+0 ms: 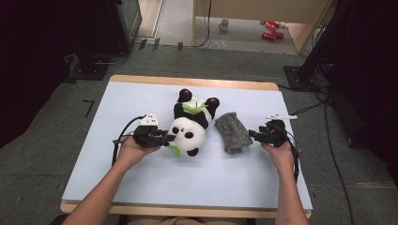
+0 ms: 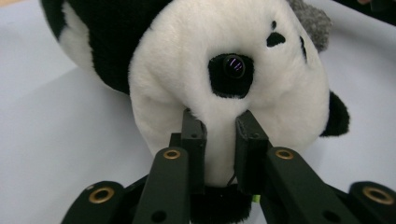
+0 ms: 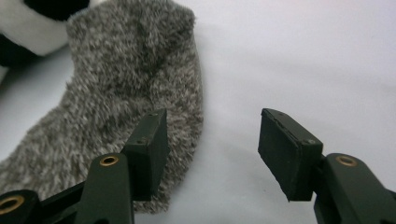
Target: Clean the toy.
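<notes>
Left tongs on the panda's head, right tongs facing the sock

We log the left tongs [image 2: 219,128] pressed together on a fold of white plush at the side of the toy panda's [image 1: 191,126] head, just under its eye patch, so the pinch holds the fur itself. The panda lies on its back mid-table, head toward the person, feet toward the far edge; its long axis runs near to far, and the left hand [image 1: 133,149] comes at it level from the side. We log the right tongs [image 3: 212,140] spread, holding nothing, with one jaw over the edge of the grey sock [image 1: 233,132] and the other over bare sheet. The sock lies beside the panda on the right-hand side, along the same line, nearest the right hand [image 1: 280,149]. Both rest on the pale blue sheet [image 1: 141,187].
</notes>
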A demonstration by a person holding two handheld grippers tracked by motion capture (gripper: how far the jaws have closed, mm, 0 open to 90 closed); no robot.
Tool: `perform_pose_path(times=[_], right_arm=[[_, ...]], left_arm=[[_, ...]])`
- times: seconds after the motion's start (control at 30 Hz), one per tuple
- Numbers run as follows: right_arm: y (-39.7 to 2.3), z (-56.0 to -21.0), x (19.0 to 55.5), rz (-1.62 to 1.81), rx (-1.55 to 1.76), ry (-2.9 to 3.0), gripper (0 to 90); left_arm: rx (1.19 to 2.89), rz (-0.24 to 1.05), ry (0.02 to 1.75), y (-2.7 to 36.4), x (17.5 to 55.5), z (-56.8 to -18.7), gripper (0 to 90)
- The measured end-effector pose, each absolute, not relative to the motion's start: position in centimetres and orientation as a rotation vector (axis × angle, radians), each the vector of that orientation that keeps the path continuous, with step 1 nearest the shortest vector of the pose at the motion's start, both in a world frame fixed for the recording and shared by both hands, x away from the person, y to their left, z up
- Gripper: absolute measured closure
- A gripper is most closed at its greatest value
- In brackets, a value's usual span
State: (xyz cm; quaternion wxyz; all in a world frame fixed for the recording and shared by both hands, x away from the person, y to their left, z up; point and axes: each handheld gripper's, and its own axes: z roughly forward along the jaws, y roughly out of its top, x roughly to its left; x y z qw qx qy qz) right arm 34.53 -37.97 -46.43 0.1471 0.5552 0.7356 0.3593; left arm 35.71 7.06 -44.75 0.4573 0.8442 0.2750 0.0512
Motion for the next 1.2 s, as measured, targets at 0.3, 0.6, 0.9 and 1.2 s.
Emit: perform_pose_path(times=[0.3, 0.6, 0.9, 1.2], right_arm=[[-38.5, -47.1, 34.5, 1.014, 1.609, 2.119, 42.8], [-39.1, -48.0, 34.5, 0.967, 1.639, 2.115, 41.5], [-39.5, -48.8, 34.5, 0.922, 1.634, 2.116, 40.6], [-39.7, -49.1, 34.2, 0.898, 1.573, 2.102, 40.9]], left_arm=[[2.023, 0.199, 0.790, 12.5, 35.8, -43.4, 79.7], [2.007, 0.126, 0.758, 14.0, 35.6, -44.2, 63.1], [1.984, 0.158, 0.749, 15.8, 34.7, -44.0, 45.1], [1.963, 0.210, 0.878, 19.1, 35.3, -44.7, 41.0]])
